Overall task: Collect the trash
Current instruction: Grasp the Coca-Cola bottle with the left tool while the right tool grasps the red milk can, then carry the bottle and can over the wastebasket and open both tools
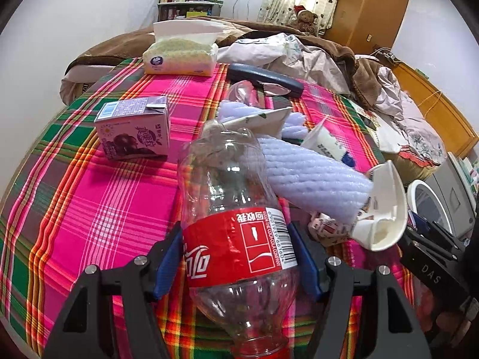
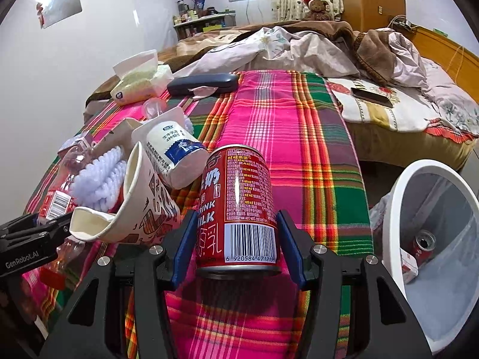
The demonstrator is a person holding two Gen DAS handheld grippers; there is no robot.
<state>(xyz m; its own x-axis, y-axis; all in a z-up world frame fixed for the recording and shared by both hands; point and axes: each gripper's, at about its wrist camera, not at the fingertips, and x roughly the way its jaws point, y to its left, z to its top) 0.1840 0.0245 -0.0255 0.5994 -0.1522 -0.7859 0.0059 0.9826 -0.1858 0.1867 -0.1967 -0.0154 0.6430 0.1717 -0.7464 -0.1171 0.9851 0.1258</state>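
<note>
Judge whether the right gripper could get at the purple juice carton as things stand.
Probably not: the right gripper is shut on the red milk can, and the purple juice carton sits beyond the crushed paper cup and the foam netting.

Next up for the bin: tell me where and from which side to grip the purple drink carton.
Grip the purple drink carton across its two narrow side walls, coming down from above and the near side. It stands apart from the pile on the plaid cloth, so both side walls look free, and its flat walls suit the gripper pads. Avoid the folded top flap.
</note>
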